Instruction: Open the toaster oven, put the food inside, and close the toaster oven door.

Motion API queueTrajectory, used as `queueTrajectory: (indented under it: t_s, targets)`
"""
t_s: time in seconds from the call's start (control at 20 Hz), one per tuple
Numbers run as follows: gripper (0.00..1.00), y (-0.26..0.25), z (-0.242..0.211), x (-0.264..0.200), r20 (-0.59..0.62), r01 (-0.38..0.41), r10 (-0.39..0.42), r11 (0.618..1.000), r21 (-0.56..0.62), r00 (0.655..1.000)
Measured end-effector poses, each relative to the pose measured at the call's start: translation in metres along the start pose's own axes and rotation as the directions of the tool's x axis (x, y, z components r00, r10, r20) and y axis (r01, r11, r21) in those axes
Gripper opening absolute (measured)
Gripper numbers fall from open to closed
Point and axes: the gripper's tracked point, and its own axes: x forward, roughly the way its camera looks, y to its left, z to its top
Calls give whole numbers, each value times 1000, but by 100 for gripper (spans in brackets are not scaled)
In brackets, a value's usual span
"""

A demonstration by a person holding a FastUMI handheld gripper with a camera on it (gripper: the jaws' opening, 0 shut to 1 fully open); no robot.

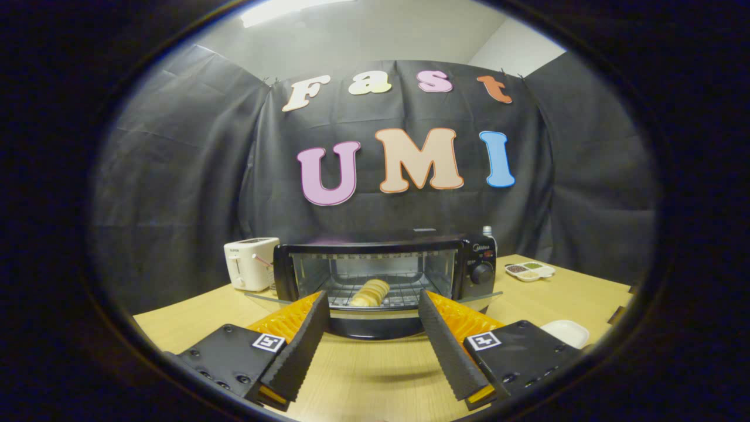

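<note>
A black toaster oven (469, 261) stands on the wooden table beyond my fingers. Its glass door (375, 325) hangs open, folded down toward me. A pale yellow piece of food (370, 292) lies on the wire rack inside the cavity. My gripper (372, 302) hovers just in front of the lowered door, open, with nothing between the black ridged pads (304, 343). The fingertips flank the oven opening, one at each side.
A white pop-up toaster (251, 262) stands to the left of the oven. A small divided dish (529, 271) with seasonings sits to its right, and a white plate (566, 332) lies near my right finger. The wooden table (375, 375) runs under the fingers.
</note>
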Motion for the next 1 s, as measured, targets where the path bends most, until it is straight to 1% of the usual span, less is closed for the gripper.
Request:
queueTrajectory:
  t_s: [0.25, 0.45, 0.6, 0.8, 1.0]
  targets:
    - [97, 2, 17, 34, 6, 0, 0, 1000, -9, 1000]
    - [97, 0, 28, 58, 25, 17, -16, 999, -38, 1000]
    - [97, 1, 32, 76, 34, 28, -27, 999, -34, 999]
    - [97, -1, 33, 92, 9, 46, -46, 999, -6, 999]
    - [97, -3, 35, 105, -5, 57, -58, 998, -22, 998]
